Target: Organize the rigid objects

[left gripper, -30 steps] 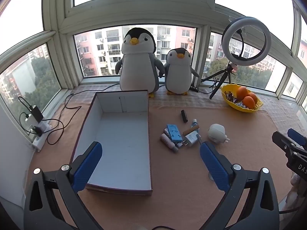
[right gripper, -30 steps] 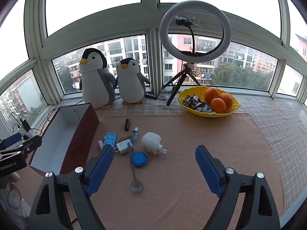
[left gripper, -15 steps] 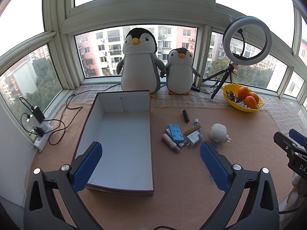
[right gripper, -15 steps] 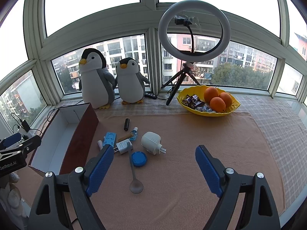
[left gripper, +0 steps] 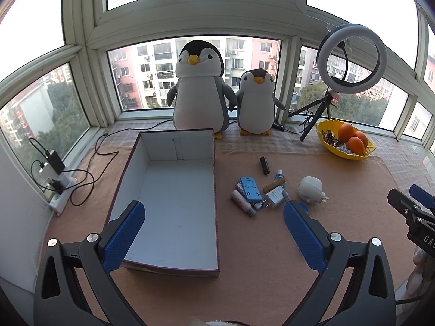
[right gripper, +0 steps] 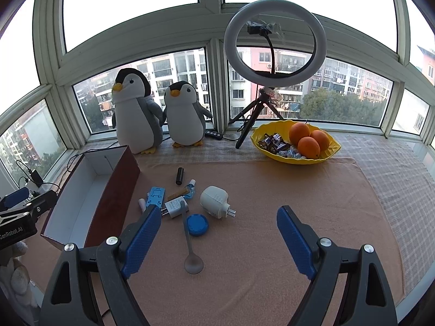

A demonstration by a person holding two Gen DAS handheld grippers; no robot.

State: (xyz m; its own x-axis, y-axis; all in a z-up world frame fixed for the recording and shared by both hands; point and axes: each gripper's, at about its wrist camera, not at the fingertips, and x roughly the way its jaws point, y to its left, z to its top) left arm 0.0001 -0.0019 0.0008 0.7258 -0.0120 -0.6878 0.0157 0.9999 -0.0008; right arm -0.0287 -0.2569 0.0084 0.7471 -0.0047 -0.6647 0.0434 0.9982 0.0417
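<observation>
An open box [left gripper: 174,198] with white inside and dark red walls lies on the tan mat; it also shows in the right wrist view [right gripper: 89,190]. To its right lies a cluster: a blue phone stand [left gripper: 250,188], a white charger [left gripper: 274,197], a white round plug adapter [right gripper: 214,201], a black tube [right gripper: 180,175], a blue lid [right gripper: 198,224] and a grey spoon [right gripper: 190,247]. My left gripper [left gripper: 214,233] is open and empty above the box's near end. My right gripper [right gripper: 217,240] is open and empty above the spoon.
Two plush penguins [left gripper: 198,89] stand at the window behind the box. A ring light on a tripod [right gripper: 274,54] and a yellow bowl with oranges and candy [right gripper: 295,142] are at the back right. A power strip with cables [left gripper: 58,187] lies left of the mat.
Both views have shifted only slightly; the left gripper has drifted a little. Nothing was taken hold of and both grippers stay open.
</observation>
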